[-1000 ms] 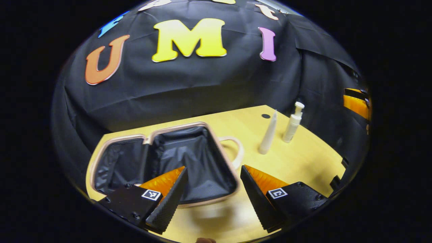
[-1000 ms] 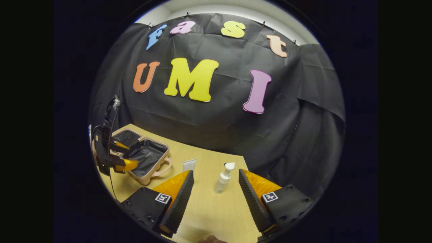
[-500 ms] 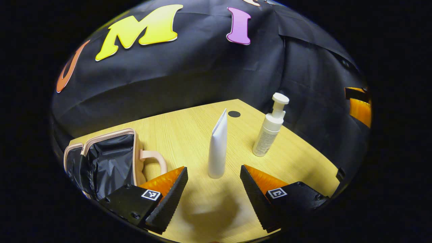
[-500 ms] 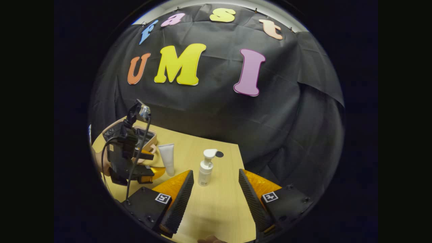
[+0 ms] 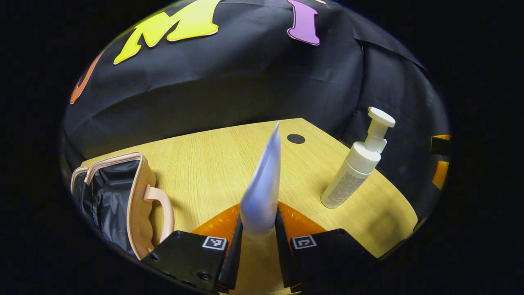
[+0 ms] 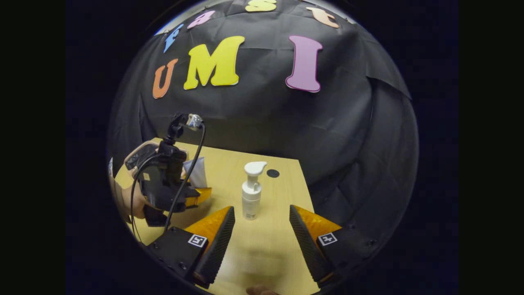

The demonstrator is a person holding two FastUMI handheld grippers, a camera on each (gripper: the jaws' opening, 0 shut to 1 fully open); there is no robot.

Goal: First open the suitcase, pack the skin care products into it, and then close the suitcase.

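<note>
Left gripper (image 5: 258, 241) jaws clamp the white squeeze tube (image 5: 262, 192); right gripper (image 6: 262, 241) jaws gape before the white pump bottle (image 6: 251, 192). Packing step. Next: carry it to the open pink suitcase (image 5: 139, 192), left of the jaws.

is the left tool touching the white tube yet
Touching. In the left gripper view, the left tool has both fingers pressed against the lower sides of the white tube, which stands upright between them with no gap.

Bare table (image 6: 262, 246) is seen between the right gripper (image 6: 262, 241) and the pump bottle (image 6: 250, 196), which stands directly ahead.
</note>
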